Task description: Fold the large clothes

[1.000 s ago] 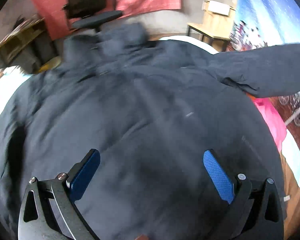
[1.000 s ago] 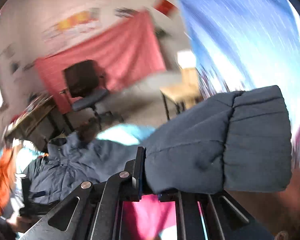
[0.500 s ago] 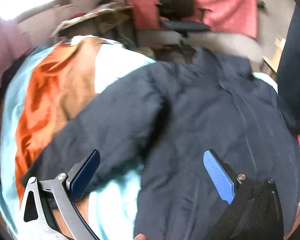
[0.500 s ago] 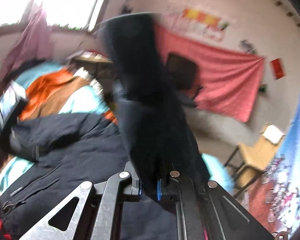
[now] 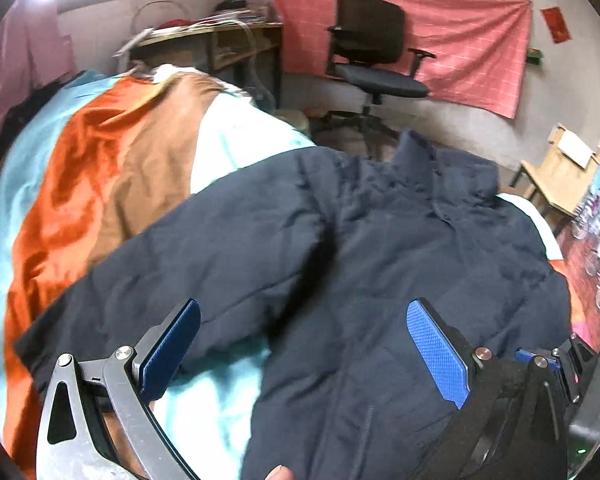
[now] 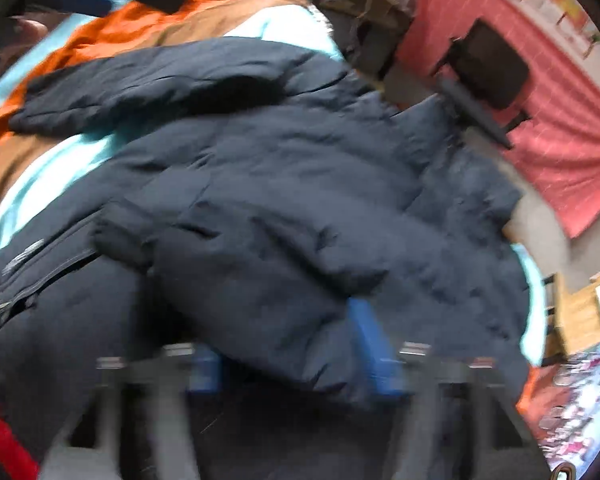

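A dark navy padded jacket (image 5: 380, 264) lies on a bed, collar toward the far side. One sleeve (image 5: 172, 276) stretches out to the left over the bedding. My left gripper (image 5: 300, 344) is open and empty, hovering above the jacket's lower body. In the blurred right wrist view the jacket (image 6: 284, 184) has its other sleeve (image 6: 260, 248) folded across the chest. My right gripper (image 6: 288, 344) has its blue pads apart around the sleeve's cuff end; whether they still touch it I cannot tell. The right gripper also shows at the left wrist view's right edge (image 5: 548, 360).
The bed has light blue, orange and brown bedding (image 5: 100, 160). Beyond it stand a black office chair (image 5: 372, 52), a cluttered desk (image 5: 212, 40), a red wall cloth (image 5: 460, 28) and a wooden stool (image 5: 560, 172). Something red (image 6: 4, 440) lies at the lower left of the right wrist view.
My right gripper carried the sleeve over from the right, laid it across the jacket's chest and opened. My left gripper swung left, then settled; it stayed open.
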Available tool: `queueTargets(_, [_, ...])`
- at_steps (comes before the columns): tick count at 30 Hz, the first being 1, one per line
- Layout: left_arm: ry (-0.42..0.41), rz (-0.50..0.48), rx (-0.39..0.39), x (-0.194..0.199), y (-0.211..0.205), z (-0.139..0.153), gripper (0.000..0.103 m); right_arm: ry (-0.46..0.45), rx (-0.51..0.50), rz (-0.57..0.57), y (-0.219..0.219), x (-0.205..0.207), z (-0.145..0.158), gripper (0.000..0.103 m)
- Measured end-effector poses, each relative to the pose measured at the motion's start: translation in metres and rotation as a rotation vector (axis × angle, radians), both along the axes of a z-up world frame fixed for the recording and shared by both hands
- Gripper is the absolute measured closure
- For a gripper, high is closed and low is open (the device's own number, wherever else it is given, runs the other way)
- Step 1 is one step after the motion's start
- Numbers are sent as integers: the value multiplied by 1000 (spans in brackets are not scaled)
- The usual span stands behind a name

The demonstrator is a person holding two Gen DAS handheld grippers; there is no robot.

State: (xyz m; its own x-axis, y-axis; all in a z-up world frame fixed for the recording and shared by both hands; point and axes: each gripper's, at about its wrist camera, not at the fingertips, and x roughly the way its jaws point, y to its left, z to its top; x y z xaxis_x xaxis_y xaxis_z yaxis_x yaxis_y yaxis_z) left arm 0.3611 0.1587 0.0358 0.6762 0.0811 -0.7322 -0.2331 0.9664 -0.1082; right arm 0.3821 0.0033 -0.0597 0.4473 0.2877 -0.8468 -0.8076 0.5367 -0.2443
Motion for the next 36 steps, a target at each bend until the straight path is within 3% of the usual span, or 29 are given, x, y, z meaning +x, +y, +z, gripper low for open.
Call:
queueTargets(1, [-9,-16,-1,0,-4,-2,2,49,39,9,-9,-4,0,4])
queueTargets(4, [-23,-56,-17,1,-14,-10,2,224,144,23,-33,-11,1,4])
queueTargets(5, [-31,-81,-33,1,-18,-13,2,231,167,16,-44,-13,4,4])
queueTargets(9, [-52,-196,-86,2,-39,-27,2,66,247,-83,-99,-9,20,4])
queueTargets(12, [-41,-282,-80,3,-65,-39,2,-45,331,-233,-145,18,32,4])
queueTargets(15, [-31,-399,-44,2,-99,-52,2,-50,438,-443,-191,58,35,4])
queueTargets(17, [-5,-443,42,3,-120,-62,2,-3,510,-575,-217,85,27,5])
queueTargets(18, [12,-449,98,5,-130,-69,2,27,556,-629,-228,98,21,8])
queueTargets(19, [28,-448,130,7,-135,-76,2,40,591,-667,-237,108,16,19])
queueTargets(23, [101,-390,77,24,-126,-99,2,27,573,-739,-242,134,-4,50])
queueTargets(26, [134,-373,34,32,-117,-109,1,25,535,-750,-234,144,-17,50])
queueTargets(30, [155,-394,83,37,-125,-116,1,37,442,-713,-220,149,-35,48])
queueTargets(36, [155,-392,110,53,-126,-126,1,90,410,-690,-217,163,-53,45])
